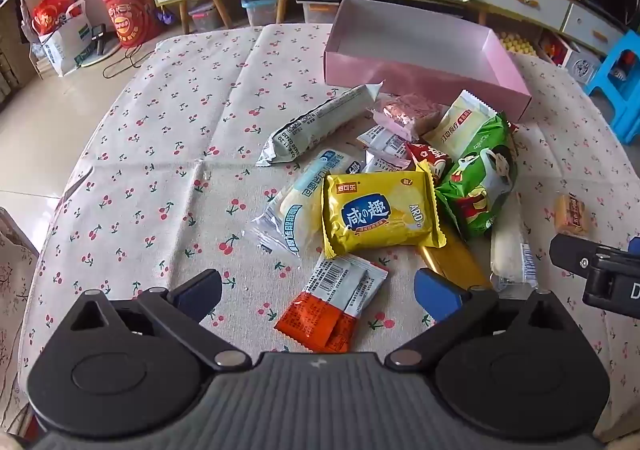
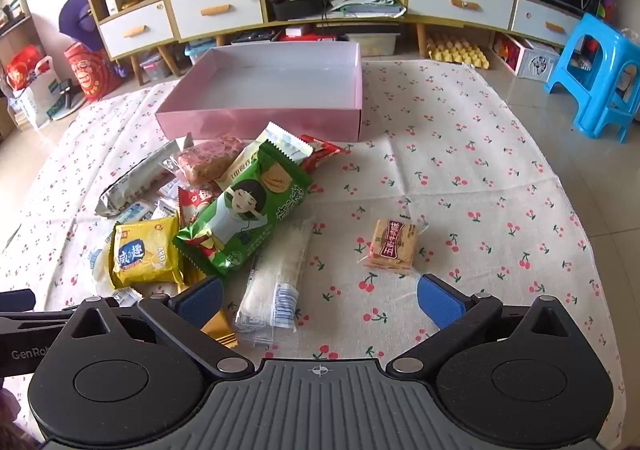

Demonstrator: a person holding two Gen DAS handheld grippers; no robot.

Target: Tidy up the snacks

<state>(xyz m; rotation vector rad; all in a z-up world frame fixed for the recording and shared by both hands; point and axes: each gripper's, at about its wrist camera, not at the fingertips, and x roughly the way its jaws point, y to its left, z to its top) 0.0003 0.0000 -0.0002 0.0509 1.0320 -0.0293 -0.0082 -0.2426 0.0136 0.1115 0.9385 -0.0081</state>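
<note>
Left wrist view showed the left hand-held gripper spread fully wide and holding nothing, tilted down over the cherry-print surface. An orange-and-white sachet lay directly between its blue pads, long axis running from about 7 to 1 o'clock. At 12 o'clock beyond it sat the yellow cracker pack and the rest of the snack pile; the empty pink box stood farther at 1 o'clock. The right hand-held gripper, equally wide and empty, had a small biscuit pack at 1 o'clock, apart from the pile. The sachet seemed the left gripper's nearest pick, and the biscuit the right's.
</note>
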